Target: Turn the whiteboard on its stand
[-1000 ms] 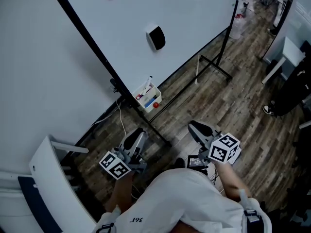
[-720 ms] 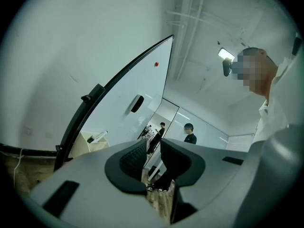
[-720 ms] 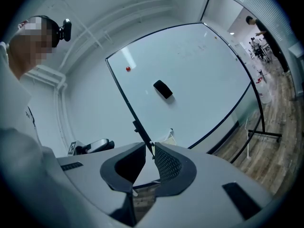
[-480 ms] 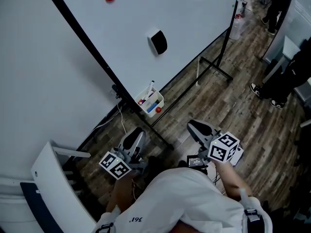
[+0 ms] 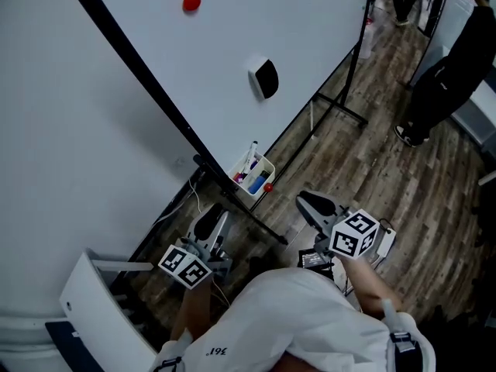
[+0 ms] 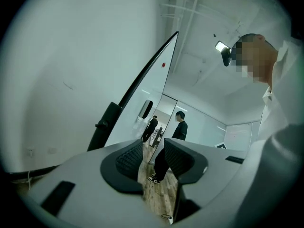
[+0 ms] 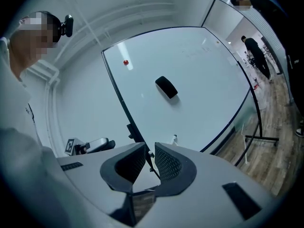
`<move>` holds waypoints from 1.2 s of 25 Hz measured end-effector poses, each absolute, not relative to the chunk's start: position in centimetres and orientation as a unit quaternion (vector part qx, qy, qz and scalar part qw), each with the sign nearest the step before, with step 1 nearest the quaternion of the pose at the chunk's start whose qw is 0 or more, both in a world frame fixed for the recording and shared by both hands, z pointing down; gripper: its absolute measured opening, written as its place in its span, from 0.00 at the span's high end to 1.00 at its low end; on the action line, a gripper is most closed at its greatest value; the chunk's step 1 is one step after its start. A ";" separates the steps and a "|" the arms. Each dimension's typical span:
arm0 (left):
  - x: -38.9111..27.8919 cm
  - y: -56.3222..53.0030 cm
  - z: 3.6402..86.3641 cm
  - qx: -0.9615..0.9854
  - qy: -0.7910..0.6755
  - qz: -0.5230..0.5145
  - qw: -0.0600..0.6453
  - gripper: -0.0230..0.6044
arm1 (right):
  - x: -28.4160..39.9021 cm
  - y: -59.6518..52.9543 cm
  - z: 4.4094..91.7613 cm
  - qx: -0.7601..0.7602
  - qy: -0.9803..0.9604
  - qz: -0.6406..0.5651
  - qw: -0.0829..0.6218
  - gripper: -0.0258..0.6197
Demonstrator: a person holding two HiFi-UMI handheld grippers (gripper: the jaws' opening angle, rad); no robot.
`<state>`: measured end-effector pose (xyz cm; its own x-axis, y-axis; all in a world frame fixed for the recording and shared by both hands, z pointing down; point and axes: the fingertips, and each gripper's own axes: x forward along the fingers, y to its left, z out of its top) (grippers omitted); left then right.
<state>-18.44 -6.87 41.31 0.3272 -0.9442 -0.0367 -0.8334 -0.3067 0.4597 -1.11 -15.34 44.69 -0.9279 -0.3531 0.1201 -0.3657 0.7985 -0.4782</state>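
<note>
The whiteboard [image 5: 232,45] on its black wheeled stand [image 5: 335,108] fills the upper head view, with its black side frame [image 5: 132,76] running diagonally. It carries a red magnet [image 5: 191,1], a black eraser [image 5: 266,77] and a marker tray [image 5: 253,178]. My left gripper [image 5: 211,225] is level near the frame's foot; its jaws have just been opening and hold nothing [image 6: 153,151]. My right gripper [image 5: 311,202] floats over the floor short of the board. Its jaws stand slightly apart, with nothing between them [image 7: 149,153]. Neither gripper touches the whiteboard [image 7: 190,75].
A person in black [image 5: 446,56] stands at the right on the wooden floor, and another [image 6: 153,127] is farther back. A white panel [image 5: 89,304] leans at the lower left. A cable [image 5: 194,200] lies by the stand's foot. The wall [image 5: 54,130] lies behind the board.
The board, tray and magnet have shifted right and down in the head view. Both grippers moved a little with me. The person in black has come closer at the right.
</note>
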 end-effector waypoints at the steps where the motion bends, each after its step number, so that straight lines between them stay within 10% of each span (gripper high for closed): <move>1: -19.0 -7.0 41.2 0.795 -0.559 -0.150 0.181 0.76 | -1.6 -15.4 44.5 0.192 -0.948 0.253 0.012 0.87; 30: -26.9 -9.3 39.6 0.841 -0.510 -0.122 0.135 0.68 | -10.9 -14.0 43.6 0.265 -0.945 0.191 0.018 0.87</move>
<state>-26.85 -9.29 39.64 0.4498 -0.8905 -0.0679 -0.8245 -0.4433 0.3516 -10.87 -14.03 43.55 -0.8584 -0.4945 0.1364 -0.5086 0.7858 -0.3520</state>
